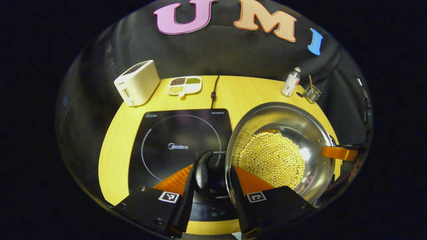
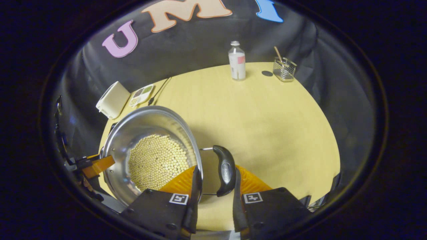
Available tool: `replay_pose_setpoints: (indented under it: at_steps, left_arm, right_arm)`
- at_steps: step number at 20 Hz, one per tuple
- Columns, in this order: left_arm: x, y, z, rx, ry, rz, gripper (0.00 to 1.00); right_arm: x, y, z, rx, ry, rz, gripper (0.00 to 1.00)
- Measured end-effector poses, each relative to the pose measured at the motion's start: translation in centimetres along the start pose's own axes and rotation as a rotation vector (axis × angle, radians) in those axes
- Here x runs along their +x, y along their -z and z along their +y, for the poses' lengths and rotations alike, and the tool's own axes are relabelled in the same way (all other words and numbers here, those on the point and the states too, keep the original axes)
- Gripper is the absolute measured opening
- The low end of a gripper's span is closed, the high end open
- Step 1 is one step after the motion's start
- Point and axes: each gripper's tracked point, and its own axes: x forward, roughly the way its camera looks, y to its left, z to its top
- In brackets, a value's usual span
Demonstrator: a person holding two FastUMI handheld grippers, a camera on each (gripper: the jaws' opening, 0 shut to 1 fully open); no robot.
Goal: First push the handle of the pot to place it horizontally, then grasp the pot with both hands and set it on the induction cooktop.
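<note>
Left gripper (image 1: 210, 186) pinches the pot's left handle (image 1: 203, 173) above the induction cooktop (image 1: 173, 140); the bean-filled pot (image 1: 280, 150) sits at the cooktop's right edge; right gripper (image 2: 215, 186) pinches the right handle (image 2: 225, 170)

Shiny steel pot (image 1: 293, 133) full of pale yellow beans (image 1: 272, 159), black side handles, sits right beside the black induction cooktop (image 1: 176, 140), overlapping its right edge.

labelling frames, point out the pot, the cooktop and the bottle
pot (image 1: 293, 123), left gripper view, bare inner wall above the beans
cooktop (image 1: 173, 133), left gripper view, glass top
bottle (image 2: 237, 63), right gripper view, middle of its body
</note>
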Motion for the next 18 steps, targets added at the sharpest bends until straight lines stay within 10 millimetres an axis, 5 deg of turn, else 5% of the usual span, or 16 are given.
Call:
replay_pose_setpoints:
  at_steps: [8, 17, 18]
  left_arm:
    - [0.4, -1.9, 10.1, 0.01, 0.016, -0.015, 0.58]
    - [2.3, -3.2, 15.9, 0.046, 0.004, -0.018, 0.59]
    - [2.7, -3.1, 16.6, 0.039, -0.002, -0.013, 0.58]
  right_arm:
    - [0.7, 0.8, 10.3, 0.012, 0.021, 0.009, 0.45]
    - [2.8, 1.3, 16.3, 0.001, 0.04, 0.035, 0.4]
    - [3.1, 1.3, 16.9, -0.003, 0.042, 0.041, 0.51]
